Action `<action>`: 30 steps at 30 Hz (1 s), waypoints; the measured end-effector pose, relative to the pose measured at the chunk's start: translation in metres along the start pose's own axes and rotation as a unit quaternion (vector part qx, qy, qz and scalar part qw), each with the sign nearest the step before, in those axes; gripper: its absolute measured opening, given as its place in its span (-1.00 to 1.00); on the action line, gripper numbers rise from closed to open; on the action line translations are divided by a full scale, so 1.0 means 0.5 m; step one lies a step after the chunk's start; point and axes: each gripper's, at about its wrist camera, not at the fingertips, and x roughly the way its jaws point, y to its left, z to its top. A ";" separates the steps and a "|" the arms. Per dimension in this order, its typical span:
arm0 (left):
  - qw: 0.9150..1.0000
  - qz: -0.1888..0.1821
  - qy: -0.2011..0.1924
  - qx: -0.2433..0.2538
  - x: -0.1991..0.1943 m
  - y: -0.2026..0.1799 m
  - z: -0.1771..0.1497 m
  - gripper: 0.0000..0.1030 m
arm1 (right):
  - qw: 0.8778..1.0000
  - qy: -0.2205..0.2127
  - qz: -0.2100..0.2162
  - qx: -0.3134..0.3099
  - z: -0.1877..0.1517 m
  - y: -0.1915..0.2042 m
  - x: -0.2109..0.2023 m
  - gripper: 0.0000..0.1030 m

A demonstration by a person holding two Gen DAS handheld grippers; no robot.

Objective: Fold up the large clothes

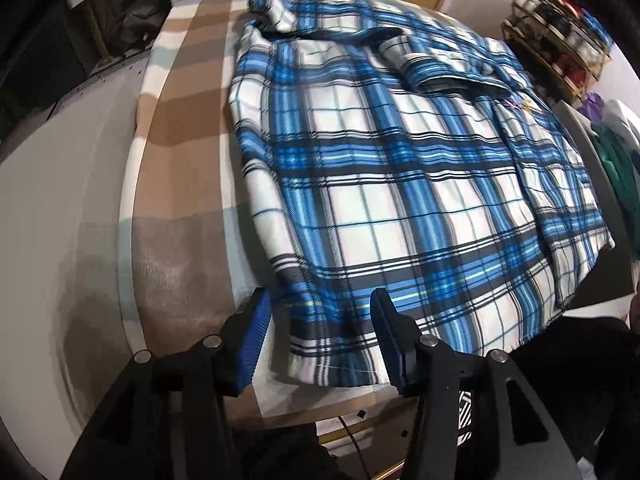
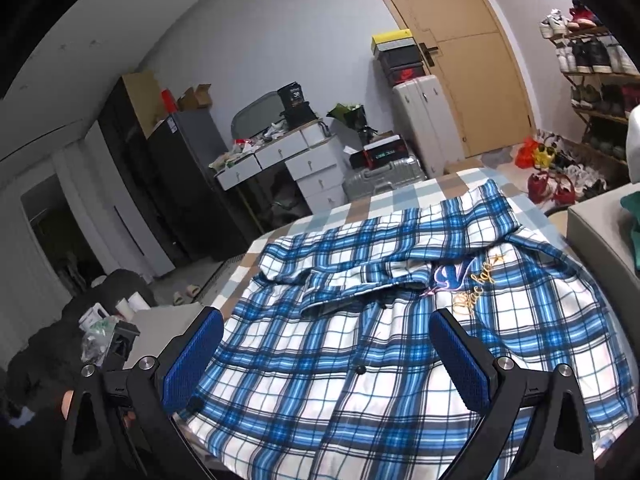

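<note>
A large blue, white and black plaid shirt (image 1: 392,168) lies spread on a table covered with a beige-and-white checked cloth (image 1: 180,128). Its sleeves are folded in across the body. My left gripper (image 1: 320,304) is open, its blue pads on either side of the shirt's near hem corner, just above it. In the right wrist view the shirt (image 2: 360,360) shows its button placket and gold embroidery (image 2: 476,288). My right gripper (image 2: 326,320) is open and empty, hovering above the shirt's lower front.
A white drawer unit (image 2: 304,160), suitcases (image 2: 420,120) and a black fridge (image 2: 188,176) stand beyond the table's far edge. A shoe rack (image 2: 596,80) is at the right. A grey seat with green clothing (image 2: 632,224) sits right of the table.
</note>
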 end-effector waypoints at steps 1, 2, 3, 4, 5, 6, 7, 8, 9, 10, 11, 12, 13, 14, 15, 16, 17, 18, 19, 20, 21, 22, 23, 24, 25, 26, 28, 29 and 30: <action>1.000 -0.004 0.002 -0.008 0.003 0.002 0.000 -0.14 | 1.000 0.000 0.001 0.001 0.000 -0.001 -0.001 1.00; 1.000 -0.017 0.001 -0.010 0.001 0.001 -0.001 -0.38 | 1.000 -0.001 0.002 0.003 0.000 -0.002 -0.003 1.00; 1.000 -0.024 -0.002 -0.008 -0.001 -0.002 -0.002 -0.61 | 1.000 -0.003 0.003 0.005 0.001 -0.003 -0.005 1.00; 1.000 -0.017 -0.004 -0.004 -0.003 -0.006 -0.001 -0.92 | 1.000 -0.004 0.003 0.006 0.002 -0.004 -0.004 1.00; 1.000 -0.010 -0.003 -0.004 -0.003 -0.007 0.002 -0.94 | 1.000 -0.004 0.002 0.008 0.002 -0.005 -0.003 1.00; 1.000 -0.017 0.000 -0.010 -0.005 -0.007 0.005 -0.97 | 1.000 0.000 0.004 0.009 0.002 -0.006 -0.001 1.00; 0.999 -0.032 -0.005 -0.014 -0.011 -0.006 0.008 -0.99 | 1.000 0.002 0.005 0.009 0.002 -0.006 0.001 1.00; 0.998 -0.052 -0.014 -0.018 -0.026 -0.005 0.013 -1.00 | 1.000 0.003 0.004 0.008 0.001 -0.005 0.002 1.00; 0.997 -0.069 -0.024 -0.022 -0.042 -0.005 0.018 -1.00 | 1.000 0.003 0.003 0.005 0.001 -0.003 0.002 1.00; 0.995 -0.088 -0.036 -0.024 -0.060 -0.007 0.020 -1.00 | 1.000 0.002 0.003 0.003 0.001 -0.001 0.002 1.00; 0.992 -0.114 -0.054 -0.025 -0.081 -0.010 0.023 -1.00 | 1.000 0.000 0.004 0.003 0.000 -0.001 0.001 1.00; 0.989 -0.126 -0.071 -0.024 -0.098 -0.013 0.025 -1.00 | 1.000 -0.001 0.004 0.002 0.000 0.000 0.000 1.00; 0.988 -0.122 -0.089 -0.022 -0.110 -0.017 0.030 -1.00 | 1.000 0.000 0.004 0.002 0.000 0.000 0.001 1.00; 0.989 -0.105 -0.105 -0.016 -0.115 -0.022 0.033 -1.00 | 1.000 0.001 0.004 0.002 -0.001 0.000 0.002 1.00; 0.990 -0.086 -0.111 -0.012 -0.110 -0.023 0.036 -1.00 | 1.000 0.002 0.004 0.002 -0.001 0.000 0.001 1.00; 0.991 -0.080 -0.104 -0.020 -0.094 -0.016 0.041 -1.00 | 1.000 0.004 0.004 0.002 -0.001 0.000 0.001 1.00; 0.991 -0.086 -0.093 -0.033 -0.079 -0.007 0.043 -1.00 | 1.000 0.005 0.002 0.001 -0.001 0.001 0.002 1.00; 0.992 -0.095 -0.073 -0.050 -0.056 0.006 0.044 -1.00 | 1.000 0.006 0.000 0.000 -0.002 0.001 0.002 1.00; 0.990 -0.107 -0.049 -0.072 -0.031 0.019 0.042 -1.00 | 1.000 0.007 -0.001 0.001 -0.002 0.000 0.002 1.00; 0.989 -0.115 -0.036 -0.084 -0.017 0.025 0.040 -1.00 | 1.000 0.007 -0.001 0.004 -0.003 -0.002 0.002 1.00; 0.988 -0.120 -0.026 -0.094 -0.006 0.030 0.036 -0.99 | 1.000 0.007 -0.001 0.007 -0.002 -0.004 0.001 1.00; 0.987 -0.120 -0.020 -0.101 -0.001 0.034 0.032 -0.96 | 1.000 0.007 -0.001 0.009 -0.002 -0.006 0.001 1.00; 0.988 -0.111 -0.015 -0.103 0.003 0.032 0.029 -0.80 | 1.000 0.007 0.000 0.012 -0.001 -0.008 0.002 1.00; 0.990 -0.100 -0.009 -0.102 0.003 0.027 0.025 -0.63 | 1.000 0.008 0.000 0.016 0.000 -0.011 0.002 1.00; 0.990 -0.098 -0.007 -0.101 0.004 0.023 0.020 -0.20 | 1.000 0.009 -0.001 0.019 0.001 -0.013 0.004 1.00; 0.990 -0.101 -0.009 -0.102 0.005 0.021 0.017 0.21 | 1.000 0.012 -0.003 0.021 0.002 -0.016 0.006 1.00; 0.988 -0.109 -0.021 -0.104 0.001 0.018 0.010 0.25 | 0.999 0.015 -0.008 0.028 0.002 -0.023 0.004 1.00; 0.988 -0.113 -0.028 -0.100 -0.002 0.015 0.008 0.25 | 0.999 0.013 -0.009 0.032 0.002 -0.027 0.001 1.00; 0.989 -0.111 -0.031 -0.096 0.002 0.010 0.011 0.25 | 0.999 0.011 -0.013 0.039 0.003 -0.036 -0.008 1.00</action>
